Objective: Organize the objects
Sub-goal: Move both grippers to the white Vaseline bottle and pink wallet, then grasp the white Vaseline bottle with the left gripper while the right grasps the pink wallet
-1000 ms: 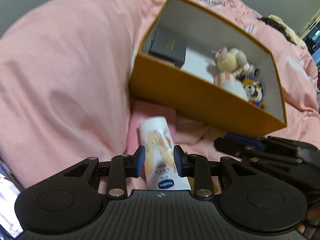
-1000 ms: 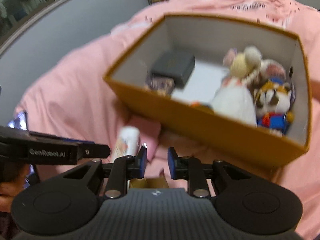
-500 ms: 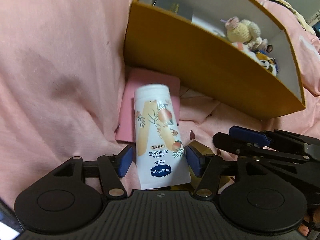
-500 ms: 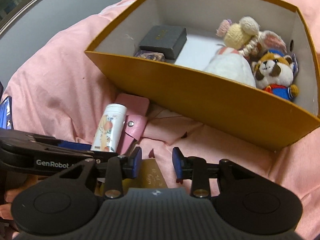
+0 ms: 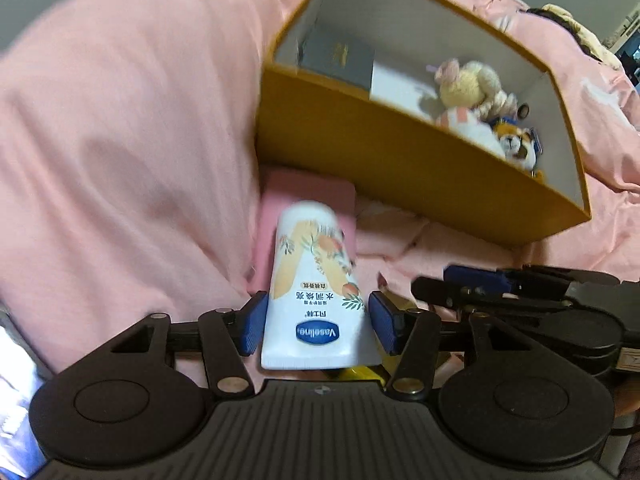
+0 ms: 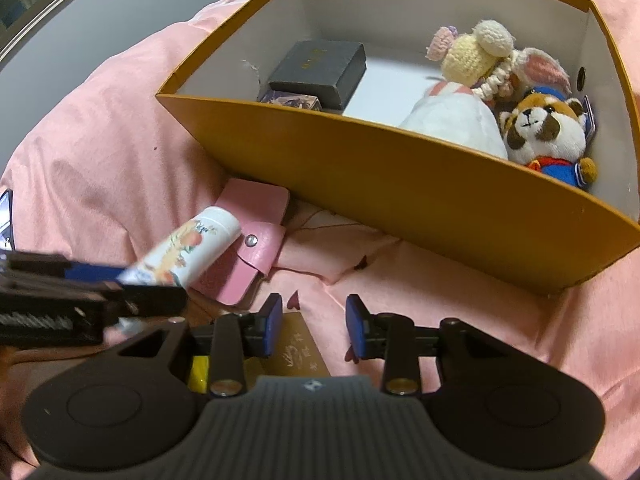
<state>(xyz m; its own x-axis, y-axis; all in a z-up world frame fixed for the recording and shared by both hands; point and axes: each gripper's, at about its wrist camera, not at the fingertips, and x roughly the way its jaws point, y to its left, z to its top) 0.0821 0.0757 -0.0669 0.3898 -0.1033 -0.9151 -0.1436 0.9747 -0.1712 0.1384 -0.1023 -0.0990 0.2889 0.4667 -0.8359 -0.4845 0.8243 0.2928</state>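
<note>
A: Where is the lotion tube [image 5: 316, 284]?
B: It is just in front of the orange box [image 6: 400, 184], between the jaws of the left gripper [image 5: 316, 322], which are clamped on its flat end. Its cap points at the box, above the pink wallet [image 6: 248, 248].
A: And the right gripper [image 6: 314, 326]?
B: Its jaws stand apart, over the pink bedding [image 6: 400, 280] before the box, holding nothing.

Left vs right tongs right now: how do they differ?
The left tongs straddle the white floral Vaseline tube, blue pads at its sides; the right tongs are open, holding nothing. The left sits over the pink snap wallet, the right over a gold card. Both point toward the orange cardboard box.
</note>
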